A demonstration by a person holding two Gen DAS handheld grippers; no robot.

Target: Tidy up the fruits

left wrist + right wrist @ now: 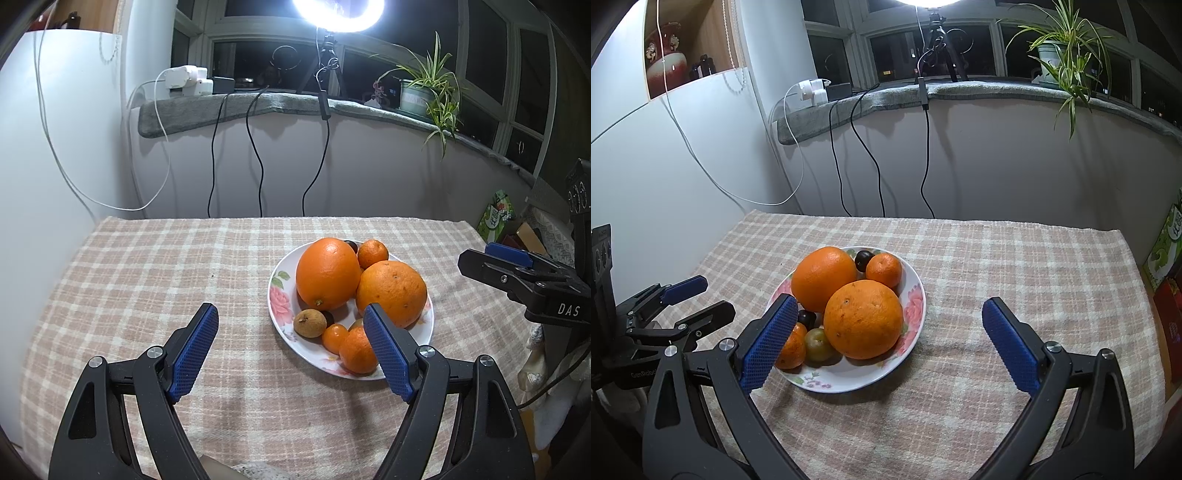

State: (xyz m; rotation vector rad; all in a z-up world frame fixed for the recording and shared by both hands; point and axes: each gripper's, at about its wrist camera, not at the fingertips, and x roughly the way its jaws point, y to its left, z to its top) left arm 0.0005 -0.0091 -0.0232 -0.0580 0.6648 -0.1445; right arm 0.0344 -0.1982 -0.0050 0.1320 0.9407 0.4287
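Left wrist view: a flowered plate point(277, 295) is seen on the checked cloth point(147, 280) of the bench, right of centre, and all the fruit is heaped on it. Two large oranges, the far-left one point(327, 273) and the near-right one point(391, 288), lean against each other; a small mandarin point(373, 253) and a dark fruit sit at the far rim, while a brown longan point(309, 323), a tiny kumquat point(334, 338) and another mandarin point(356, 350) are crowded at the near rim. The left gripper point(291, 328) is held with its fingers spread wide and nothing between them, its right finger point(388, 354) hanging just over the near mandarin. In the right wrist view the right gripper point(886, 317) is likewise released and empty, its left finger point(768, 339) close to the same near fruit. Several risks can be judged from this. If a large orange were lifted, its neighbour could be tipped and the small round fruit could be rolled over the shallow rim and across the cloth. The near fruit could be knocked by a finger lowered carelessly. Because both grippers are crowded at the same side of the plate, a collision between them could be caused.
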